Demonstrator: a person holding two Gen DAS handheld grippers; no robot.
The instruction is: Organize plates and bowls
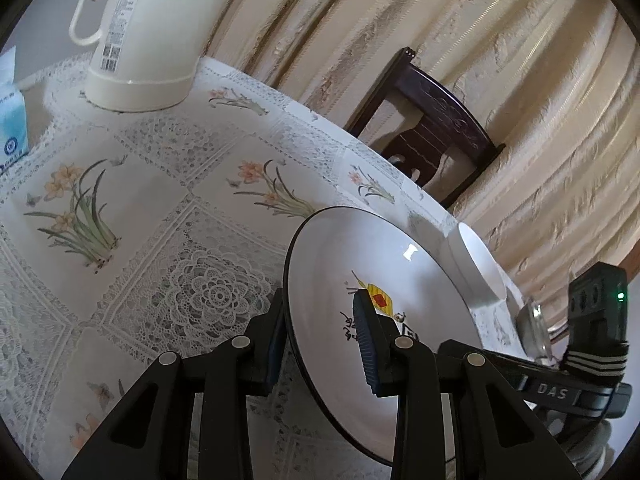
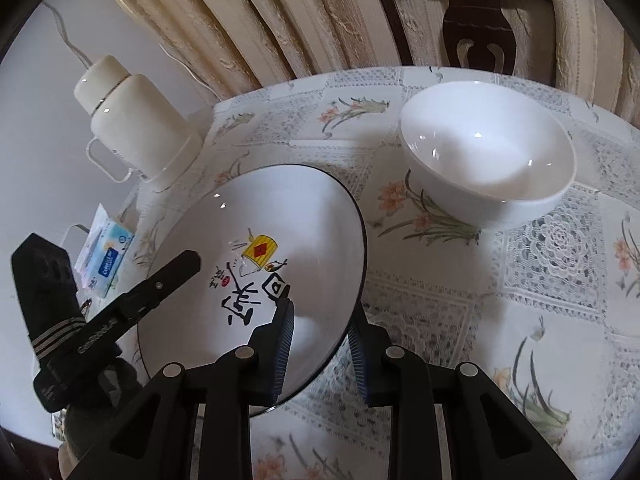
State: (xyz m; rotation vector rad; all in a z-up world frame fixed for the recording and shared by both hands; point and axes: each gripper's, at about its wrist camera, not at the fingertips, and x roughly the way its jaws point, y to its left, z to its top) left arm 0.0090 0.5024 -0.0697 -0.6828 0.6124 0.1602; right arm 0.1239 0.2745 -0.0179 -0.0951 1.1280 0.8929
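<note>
Plate [image 2: 256,248] rim sits between the fingers of both your grippers: the left gripper [image 1: 320,320] has one pad under the rim and one on the inner face, and the right gripper [image 2: 320,328] pinches the opposite edge the same way. Both look clamped on the plate, which appears tilted and raised off the tablecloth [image 2: 460,320], though I cannot tell whether its far edge still touches.

Keep both grips level with each other, so the dish does not twist between the pads. My reading is that you are carrying it to a stacking spot; the white bowl [image 2: 486,160] stands ahead and to the right of your right fingers, apart from the plate. If the bowl goes on the plate, set the plate flat first, then let go with one side at a time.

Glazed ceramic is slick, and the ribbed pads only catch a thin black-lined rim, so squeeze steadily and avoid jerks. The plate is shallow and round, white with black brushed characters and a yellow lantern motif beyond your right fingertips. The bowl is deep, glossy and plain. The cloth is lacy, with printed flowers. A cream kettle [image 1: 148,36] stands far ahead of your left fingers.
</note>
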